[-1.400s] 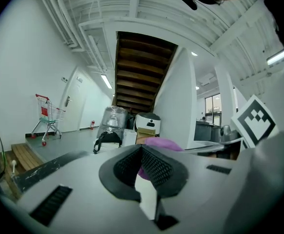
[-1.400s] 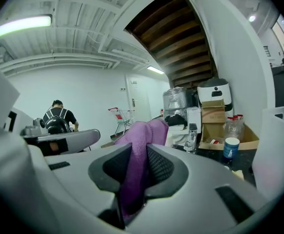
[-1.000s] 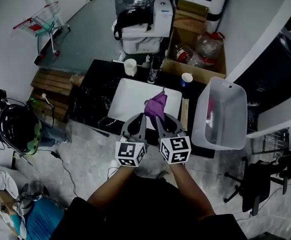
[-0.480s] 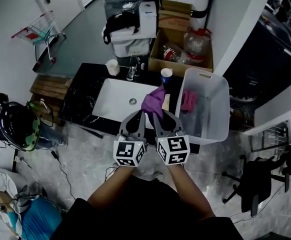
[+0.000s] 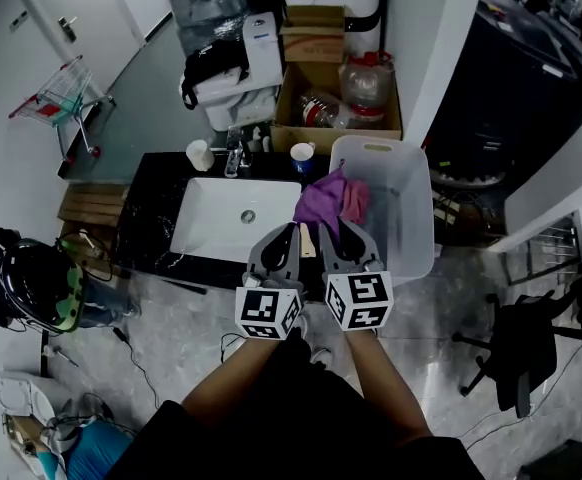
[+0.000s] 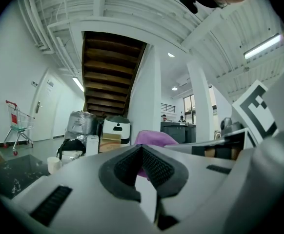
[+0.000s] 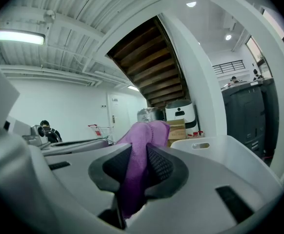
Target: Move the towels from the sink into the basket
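Note:
A purple towel hangs bunched between my two grippers, over the left rim of the clear plastic basket. My right gripper is shut on it, and the cloth fills the gap between its pads. My left gripper sits close beside the right one, shut on the towel's near edge; a strip of purple towel shows between and behind its pads. A pink towel lies inside the basket. The white sink to the left shows only its drain. The basket's wall stands just ahead in the right gripper view.
The sink sits in a black counter with a faucet, a white cup and a blue cup behind it. A cardboard box of bottles stands beyond. A shopping cart and a helmet are at left, an office chair at right.
Both grippers have carried the purple towel to the right, from above the sink to the basket's left rim. Their grip looks the same.

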Motion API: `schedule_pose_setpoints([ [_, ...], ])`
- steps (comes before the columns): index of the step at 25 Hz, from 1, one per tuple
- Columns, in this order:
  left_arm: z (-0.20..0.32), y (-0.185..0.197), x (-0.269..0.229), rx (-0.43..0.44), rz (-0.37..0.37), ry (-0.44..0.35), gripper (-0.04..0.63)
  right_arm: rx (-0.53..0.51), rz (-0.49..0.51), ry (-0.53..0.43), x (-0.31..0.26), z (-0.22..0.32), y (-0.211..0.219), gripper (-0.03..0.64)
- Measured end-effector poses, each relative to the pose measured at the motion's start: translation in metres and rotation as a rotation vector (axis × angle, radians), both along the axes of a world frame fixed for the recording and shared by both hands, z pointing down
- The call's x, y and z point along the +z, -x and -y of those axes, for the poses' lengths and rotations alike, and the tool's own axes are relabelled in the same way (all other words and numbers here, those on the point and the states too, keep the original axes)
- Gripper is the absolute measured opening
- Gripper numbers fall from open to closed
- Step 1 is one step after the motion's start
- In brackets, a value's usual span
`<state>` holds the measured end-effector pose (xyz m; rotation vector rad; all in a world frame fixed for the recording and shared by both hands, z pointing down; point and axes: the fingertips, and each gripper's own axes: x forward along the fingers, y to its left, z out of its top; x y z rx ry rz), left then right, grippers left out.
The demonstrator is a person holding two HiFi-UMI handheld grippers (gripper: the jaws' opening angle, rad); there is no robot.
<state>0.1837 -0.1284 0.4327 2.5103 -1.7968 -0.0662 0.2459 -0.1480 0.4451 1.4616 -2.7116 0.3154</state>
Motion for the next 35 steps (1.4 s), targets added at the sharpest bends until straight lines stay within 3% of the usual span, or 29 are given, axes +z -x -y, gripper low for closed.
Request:
schedule_pose_setpoints([
  [9, 0.053, -0.043, -0.003, 0.100, -0.027, 0.007, 0.003, 0.141, -0.019, 0.052, 0.004, 0.053, -0.063, 0.091],
  [22, 0.108, -0.066, -0.009, 0.226, -0.076, 0.016, 0.003, 0.329, -0.062, 0.190, 0.050, 0.122, -0.108, 0.092],
  [29, 0.126, -0.085, -0.011, 0.318, -0.113, -0.001, 0.003, 0.376, -0.138, 0.276, 0.089, 0.149, -0.124, 0.094],
  [33, 0.137, -0.095, -0.011, 0.316, -0.121, 0.017, 0.003, 0.333, -0.260, 0.340, 0.119, 0.160, -0.128, 0.097],
  [35, 0.141, -0.099, -0.010, 0.300, -0.114, 0.023, 0.003, 0.310, -0.275, 0.370, 0.133, 0.167, -0.130, 0.097],
])
